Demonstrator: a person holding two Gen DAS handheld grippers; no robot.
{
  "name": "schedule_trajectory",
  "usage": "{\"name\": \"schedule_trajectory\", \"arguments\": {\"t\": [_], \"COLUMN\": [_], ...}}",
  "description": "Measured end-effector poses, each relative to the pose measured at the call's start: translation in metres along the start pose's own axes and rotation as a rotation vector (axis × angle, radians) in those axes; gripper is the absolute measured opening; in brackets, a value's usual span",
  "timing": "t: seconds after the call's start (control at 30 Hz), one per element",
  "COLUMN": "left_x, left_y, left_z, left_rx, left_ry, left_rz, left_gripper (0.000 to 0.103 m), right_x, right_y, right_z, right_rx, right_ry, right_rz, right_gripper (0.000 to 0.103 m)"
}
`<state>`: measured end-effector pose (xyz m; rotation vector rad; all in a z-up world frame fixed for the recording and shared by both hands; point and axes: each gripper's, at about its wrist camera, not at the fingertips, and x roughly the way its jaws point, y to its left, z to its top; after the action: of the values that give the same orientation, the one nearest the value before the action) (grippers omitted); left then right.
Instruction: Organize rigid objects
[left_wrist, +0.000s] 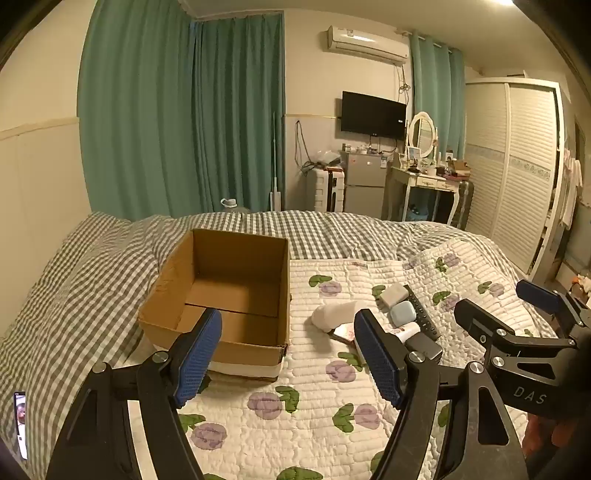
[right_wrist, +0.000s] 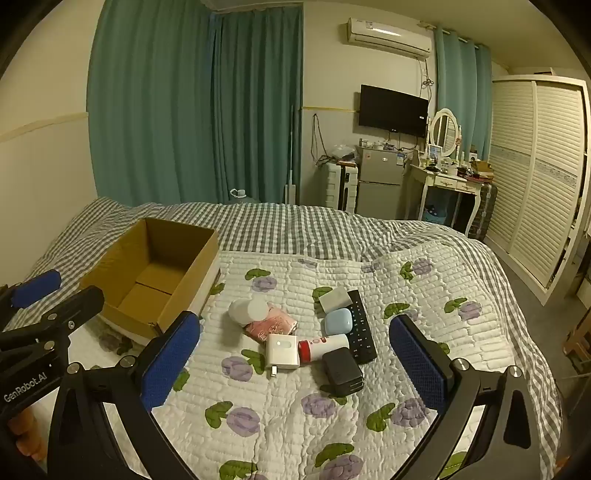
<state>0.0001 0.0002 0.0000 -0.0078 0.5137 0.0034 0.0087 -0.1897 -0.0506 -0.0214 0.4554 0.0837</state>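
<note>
An open cardboard box (left_wrist: 221, 295) (right_wrist: 155, 273) sits empty on the bed, left of a heap of small objects. The heap holds a white jar (right_wrist: 247, 310), a pink packet (right_wrist: 271, 325), a white charger (right_wrist: 282, 350), a red-capped white tube (right_wrist: 323, 345), a black box (right_wrist: 341, 369), a blue case (right_wrist: 338, 319), a grey-white block (right_wrist: 334, 298) and a black remote (right_wrist: 360, 326). My left gripper (left_wrist: 288, 354) hovers open just in front of the box. My right gripper (right_wrist: 295, 365) hangs open over the heap, nothing between its fingers.
The floral quilt (right_wrist: 295, 417) covers the near part of the bed; a checked blanket (right_wrist: 295, 225) lies behind it. A phone (left_wrist: 20, 424) lies at the bed's left edge. Beyond the bed stand a fridge, a dressing table and a wardrobe (right_wrist: 535, 177).
</note>
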Motion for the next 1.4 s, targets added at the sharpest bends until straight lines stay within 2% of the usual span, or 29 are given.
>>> {"name": "schedule_trajectory", "arguments": {"t": [0.07, 0.37, 1.4], "left_x": [-0.001, -0.001, -0.003], "left_y": [-0.001, 0.002, 0.008], "left_z": [0.000, -0.002, -0.001], "left_rx": [0.024, 0.006, -0.004], "left_ry": [-0.009, 0.009, 0.002], "left_rz": [0.009, 0.004, 0.015], "left_gripper": [0.077, 0.077, 0.077], "right_x": [0.000, 0.001, 0.003], "right_y": [0.000, 0.001, 0.006], "right_z": [0.000, -0.003, -0.007], "right_rx": [-0.003, 0.005, 0.008], "right_ry": [0.010, 0.013, 0.021], "right_rz": [-0.001, 0.005, 0.007], "right_gripper": [0.103, 0.103, 0.103]}}
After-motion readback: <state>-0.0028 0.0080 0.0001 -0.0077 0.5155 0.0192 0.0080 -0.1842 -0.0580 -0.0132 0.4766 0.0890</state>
